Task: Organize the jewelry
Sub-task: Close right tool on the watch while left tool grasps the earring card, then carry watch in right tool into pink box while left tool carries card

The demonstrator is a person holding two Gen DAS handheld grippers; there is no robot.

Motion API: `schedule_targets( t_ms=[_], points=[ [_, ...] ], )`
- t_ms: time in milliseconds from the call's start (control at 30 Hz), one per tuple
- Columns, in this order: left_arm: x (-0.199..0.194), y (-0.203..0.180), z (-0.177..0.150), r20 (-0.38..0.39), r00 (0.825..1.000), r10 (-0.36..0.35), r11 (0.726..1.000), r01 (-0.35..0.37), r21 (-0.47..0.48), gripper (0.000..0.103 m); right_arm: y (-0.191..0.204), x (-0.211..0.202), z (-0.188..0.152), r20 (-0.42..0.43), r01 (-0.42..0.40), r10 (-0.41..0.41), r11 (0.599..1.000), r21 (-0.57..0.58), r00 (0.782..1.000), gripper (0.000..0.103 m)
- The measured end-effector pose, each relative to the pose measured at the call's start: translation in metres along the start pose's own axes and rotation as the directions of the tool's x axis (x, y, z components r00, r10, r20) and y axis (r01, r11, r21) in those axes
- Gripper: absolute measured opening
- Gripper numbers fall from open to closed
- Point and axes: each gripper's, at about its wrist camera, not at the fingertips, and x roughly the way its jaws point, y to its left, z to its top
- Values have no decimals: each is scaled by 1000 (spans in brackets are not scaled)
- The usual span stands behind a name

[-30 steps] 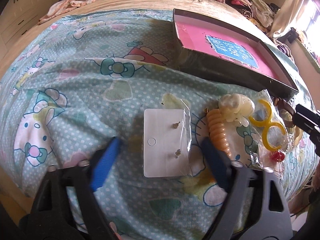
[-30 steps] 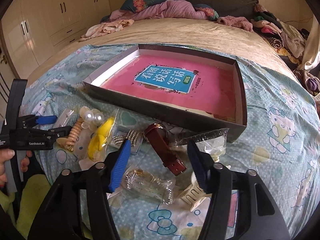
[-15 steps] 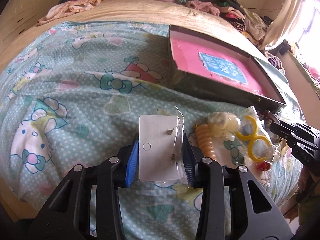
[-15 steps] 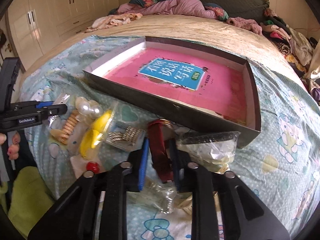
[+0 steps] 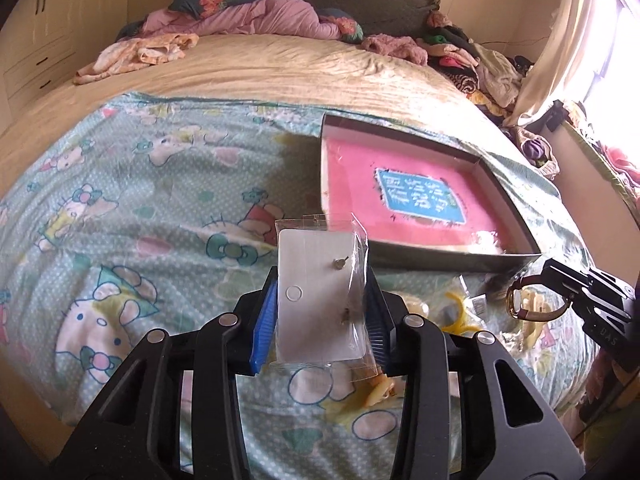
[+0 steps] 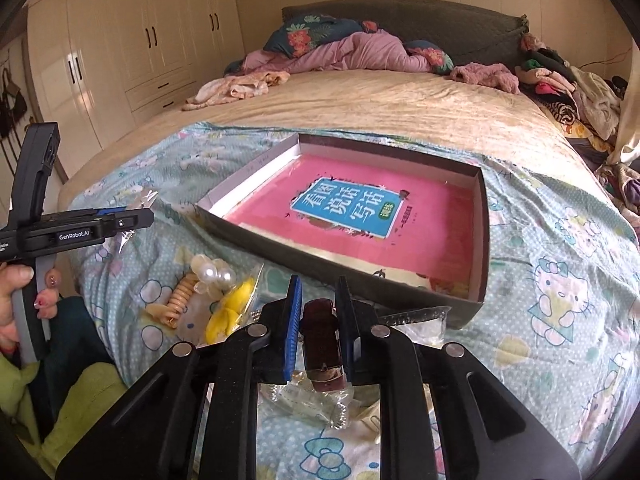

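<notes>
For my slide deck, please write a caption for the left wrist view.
Left gripper holds a bagged earring card above the Hello Kitty sheet, near the pink-lined box.

Black grippers with blue pads, silver screws; hand has painted nails.

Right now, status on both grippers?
Left hand-held gripper shut on earring card, lifted. Right hand-held gripper shut on brown watch strap, lifted. Box ahead, rim unobstructed.
</notes>
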Motion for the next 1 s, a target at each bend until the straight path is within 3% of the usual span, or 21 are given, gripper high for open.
schedule_targets(
  t_ms=[567, 1000],
  points=[
    [11, -30, 43, 22, 1000, -21, 998, 19, 60, 31, -15, -20, 45, 116, 8, -6, 1000, -13, 993, 16],
    [52, -46, 60, -23, 998, -54, 997, 56, 55, 32, -41, -4, 62, 116, 52, -54, 998, 21, 992, 16]
  ],
)
